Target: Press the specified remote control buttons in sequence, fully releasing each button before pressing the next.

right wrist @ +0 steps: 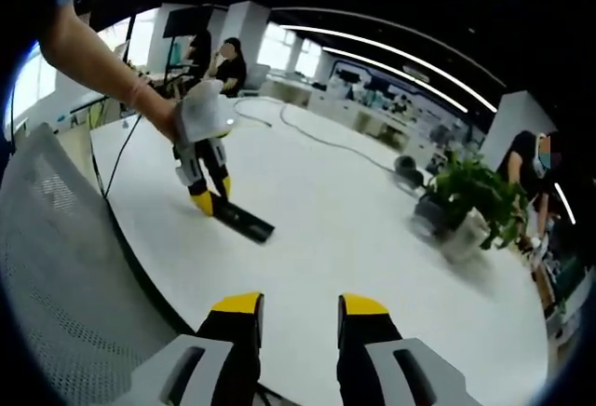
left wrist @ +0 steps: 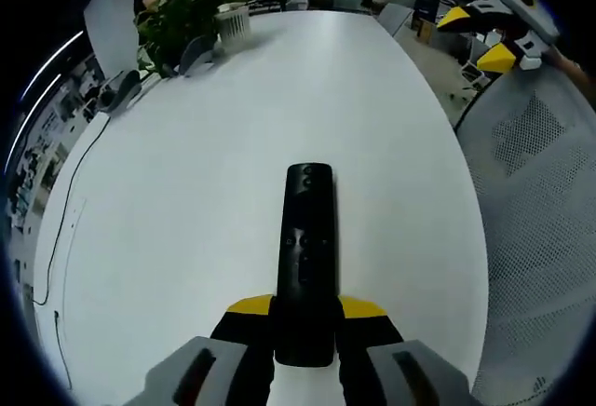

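While the white table (left wrist: 186, 192) carries nothing heavy, your left hand-held gripper (left wrist: 305, 318) is clamped on the remote's (left wrist: 306, 238) near end, near the table's edge; the right hand-held gripper (right wrist: 294, 318) hangs apart. The remote is likely light, rigid and slick: keep holding its lower body, clear of the buttons.

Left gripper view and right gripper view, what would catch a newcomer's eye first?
The long black remote control clamped by the left gripper over the white oval table. In the right gripper view, the right gripper hangs open over the table edge, and a leafy green potted plant stands at the right.
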Tool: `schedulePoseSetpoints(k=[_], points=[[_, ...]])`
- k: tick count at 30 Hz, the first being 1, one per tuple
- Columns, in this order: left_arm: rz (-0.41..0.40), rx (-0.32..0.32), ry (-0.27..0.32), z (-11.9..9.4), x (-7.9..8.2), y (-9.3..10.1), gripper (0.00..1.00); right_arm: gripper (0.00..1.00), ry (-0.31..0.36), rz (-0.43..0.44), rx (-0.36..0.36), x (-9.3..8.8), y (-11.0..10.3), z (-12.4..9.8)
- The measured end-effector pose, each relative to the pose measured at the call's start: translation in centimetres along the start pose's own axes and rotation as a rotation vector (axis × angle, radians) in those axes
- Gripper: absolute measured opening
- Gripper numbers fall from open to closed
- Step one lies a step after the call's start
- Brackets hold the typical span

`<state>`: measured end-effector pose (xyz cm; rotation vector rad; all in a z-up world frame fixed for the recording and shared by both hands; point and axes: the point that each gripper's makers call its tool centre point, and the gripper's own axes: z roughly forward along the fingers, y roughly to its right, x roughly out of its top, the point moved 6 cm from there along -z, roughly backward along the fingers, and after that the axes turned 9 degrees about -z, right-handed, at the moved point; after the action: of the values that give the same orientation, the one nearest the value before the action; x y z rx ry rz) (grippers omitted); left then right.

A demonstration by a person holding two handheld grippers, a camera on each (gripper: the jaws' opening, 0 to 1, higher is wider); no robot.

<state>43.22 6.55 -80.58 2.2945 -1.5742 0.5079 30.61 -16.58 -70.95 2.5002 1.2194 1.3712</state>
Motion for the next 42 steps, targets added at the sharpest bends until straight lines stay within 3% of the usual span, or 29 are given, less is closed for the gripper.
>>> schedulePoseSetpoints(k=[19,42], points=[[-0.032,0.007,0.004,-0.3,-1.2,1.9,0.24,0.26,-0.002,-0.005,0.026,0.0,-0.4,0.1],[-0.048,0.015,0.0,-0.9,-3.3,5.6,0.24,0.22,0.011,-0.045,0.07,0.3,-1.1,0.1]])
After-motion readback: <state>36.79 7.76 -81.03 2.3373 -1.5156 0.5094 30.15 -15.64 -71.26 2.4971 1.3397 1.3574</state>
